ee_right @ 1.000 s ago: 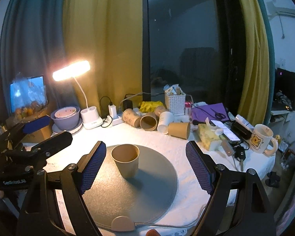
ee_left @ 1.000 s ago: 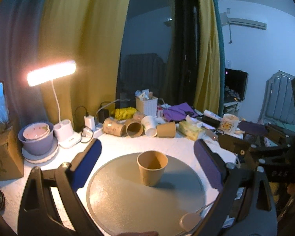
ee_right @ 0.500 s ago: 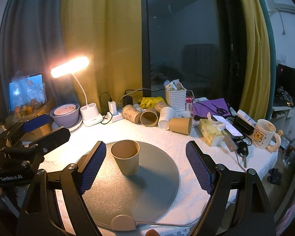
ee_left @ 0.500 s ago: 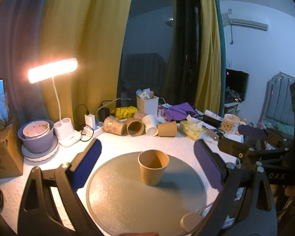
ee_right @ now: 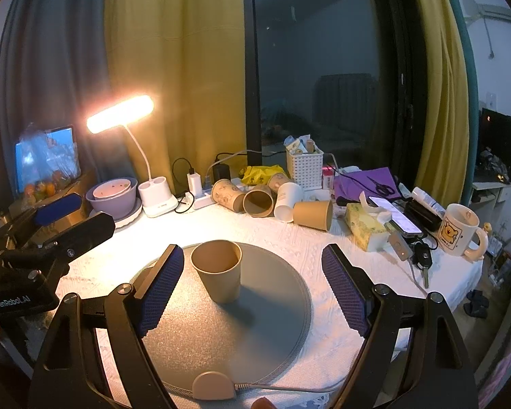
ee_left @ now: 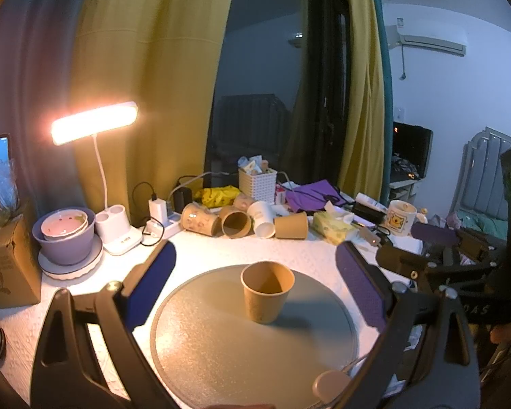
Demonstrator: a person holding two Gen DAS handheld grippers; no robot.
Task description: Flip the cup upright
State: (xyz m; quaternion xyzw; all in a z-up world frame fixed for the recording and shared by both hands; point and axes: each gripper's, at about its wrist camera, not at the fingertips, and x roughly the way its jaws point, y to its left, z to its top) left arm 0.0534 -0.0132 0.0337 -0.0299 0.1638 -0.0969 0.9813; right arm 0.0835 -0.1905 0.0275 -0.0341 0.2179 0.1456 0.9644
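Note:
A brown paper cup (ee_left: 266, 296) stands upright, mouth up, on the round grey mat (ee_left: 221, 358). It also shows in the right wrist view (ee_right: 218, 274) on the same mat (ee_right: 255, 334). My left gripper (ee_left: 255, 286) is open and empty, its blue pads wide on either side of the cup, held back above the mat. My right gripper (ee_right: 253, 286) is open and empty too, with the cup near its left pad (ee_right: 161, 286). Each gripper shows at the edge of the other's view.
Several paper cups (ee_right: 255, 199) lie on their sides at the back of the white table. A lit desk lamp (ee_left: 95, 126), purple bowls (ee_left: 66, 235), a white basket (ee_right: 305, 165), a tissue pack (ee_right: 366, 230), a bear mug (ee_right: 458, 230), a phone and keys stand around.
Both grippers have drifted slightly; the cup sits a little nearer and larger in the right wrist view. The cup itself has not moved and both grippers stay open.

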